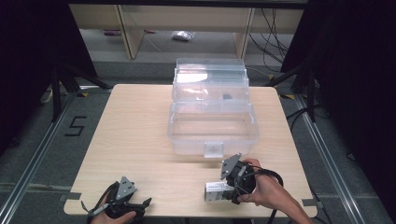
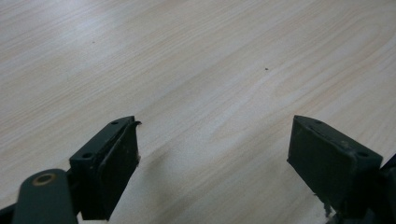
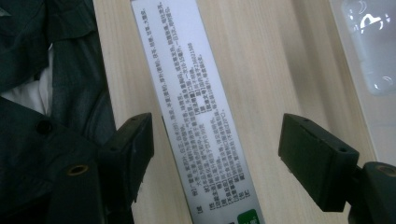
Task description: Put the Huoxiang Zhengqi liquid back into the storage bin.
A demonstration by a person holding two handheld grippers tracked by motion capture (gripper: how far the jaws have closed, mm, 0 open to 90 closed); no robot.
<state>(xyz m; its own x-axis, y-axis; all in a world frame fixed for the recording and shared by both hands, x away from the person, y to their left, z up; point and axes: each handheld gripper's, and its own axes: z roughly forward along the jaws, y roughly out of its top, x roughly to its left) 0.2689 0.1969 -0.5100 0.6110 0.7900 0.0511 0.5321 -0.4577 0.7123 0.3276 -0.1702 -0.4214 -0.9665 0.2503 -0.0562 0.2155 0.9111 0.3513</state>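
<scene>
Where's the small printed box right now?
The small printed box lies on the table's near edge, right side, between the open right gripper's fingers, just in front of the clear plastic bin.

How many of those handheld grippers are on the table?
2. The left gripper sits at the near left edge, jaws open over bare table. The right gripper is near right, jaws open around a small white box, before the clear bin.

The left gripper (image 1: 133, 205) sits at the high view's bottom left with jaws spread wide, while the right gripper (image 1: 229, 189), lower right, is likewise spread.
</scene>
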